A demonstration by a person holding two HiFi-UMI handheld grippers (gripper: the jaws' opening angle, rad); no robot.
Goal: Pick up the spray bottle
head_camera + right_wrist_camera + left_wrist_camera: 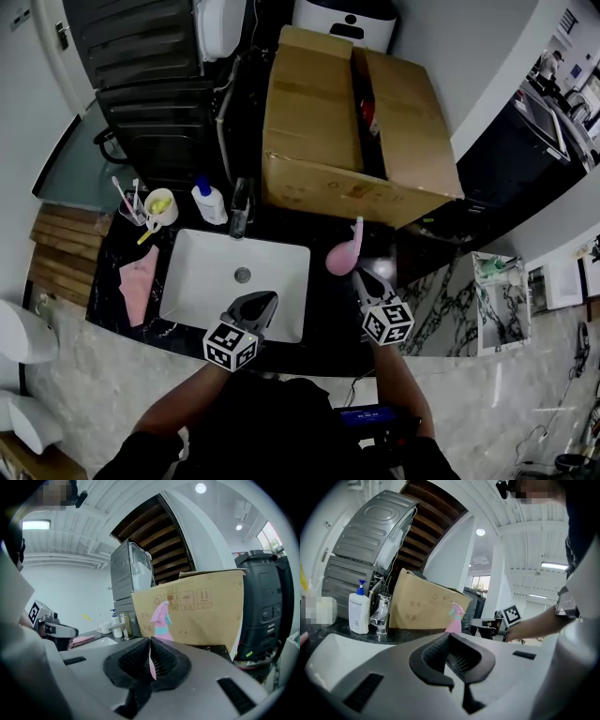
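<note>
A pink spray bottle with a pale pink trigger head stands upright on the dark counter, right of the sink and in front of the cardboard box. My right gripper is just short of it on the near side, shut and empty. In the right gripper view the spray bottle stands straight ahead, beyond the closed jaws of the right gripper. My left gripper hovers over the sink's front right corner, shut with nothing in it. The left gripper view shows the spray bottle ahead, past the left gripper.
A large open cardboard box fills the counter behind the bottle. The white sink has a chrome faucet at its back. A pump soap bottle, a cup with toothbrushes and a pink cloth sit at the left.
</note>
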